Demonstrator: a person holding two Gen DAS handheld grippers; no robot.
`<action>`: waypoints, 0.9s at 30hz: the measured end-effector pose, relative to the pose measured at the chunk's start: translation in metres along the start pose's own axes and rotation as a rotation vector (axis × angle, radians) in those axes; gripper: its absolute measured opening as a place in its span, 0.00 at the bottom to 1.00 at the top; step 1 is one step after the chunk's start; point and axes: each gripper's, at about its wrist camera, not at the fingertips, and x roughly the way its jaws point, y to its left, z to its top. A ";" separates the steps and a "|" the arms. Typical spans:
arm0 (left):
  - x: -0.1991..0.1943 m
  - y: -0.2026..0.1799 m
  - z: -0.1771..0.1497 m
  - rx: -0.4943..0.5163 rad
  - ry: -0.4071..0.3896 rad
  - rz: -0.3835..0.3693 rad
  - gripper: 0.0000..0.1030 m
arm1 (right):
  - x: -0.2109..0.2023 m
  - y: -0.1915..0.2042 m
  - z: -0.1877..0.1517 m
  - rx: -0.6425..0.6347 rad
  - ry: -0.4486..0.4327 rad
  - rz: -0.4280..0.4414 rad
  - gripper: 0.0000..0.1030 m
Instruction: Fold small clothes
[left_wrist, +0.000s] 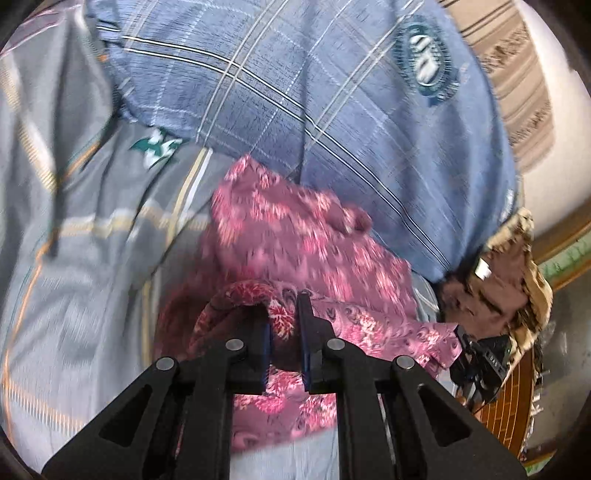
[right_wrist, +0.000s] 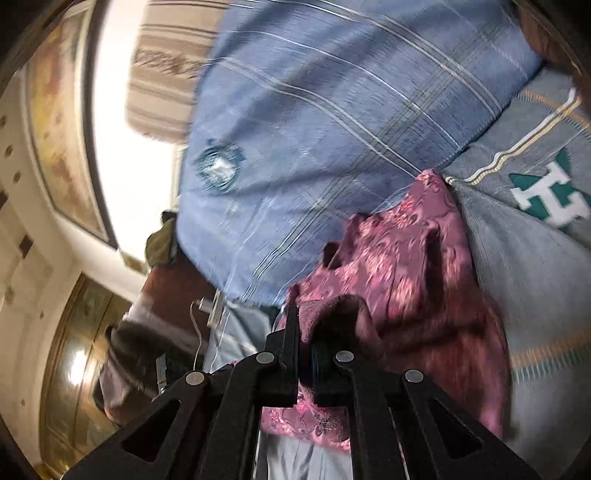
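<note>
A small pink floral garment (left_wrist: 295, 236) hangs and bunches in front of a blue plaid pillow. My left gripper (left_wrist: 283, 314) is shut on a fold of its edge, with cloth draped over the left finger. In the right wrist view the same pink garment (right_wrist: 406, 258) runs up and to the right. My right gripper (right_wrist: 308, 321) is shut on another bunched part of it, and the cloth covers the right fingertip. Both views are motion-blurred.
A blue plaid pillow (left_wrist: 332, 92) with a round emblem lies behind, also in the right wrist view (right_wrist: 332, 110). A grey striped sheet (left_wrist: 74, 240) covers the bed. A brown and tan cloth heap (left_wrist: 506, 273) sits at the right, a window with a striped curtain (right_wrist: 162, 74) behind.
</note>
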 end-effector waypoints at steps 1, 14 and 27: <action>0.009 -0.001 0.009 -0.002 0.005 0.009 0.10 | 0.008 -0.007 0.007 0.015 -0.001 -0.004 0.04; 0.109 0.010 0.086 -0.068 0.071 0.133 0.10 | 0.058 -0.069 0.066 0.135 -0.058 -0.102 0.04; 0.044 0.028 0.129 -0.061 0.000 0.148 0.52 | 0.057 -0.074 0.084 0.217 -0.085 -0.082 0.20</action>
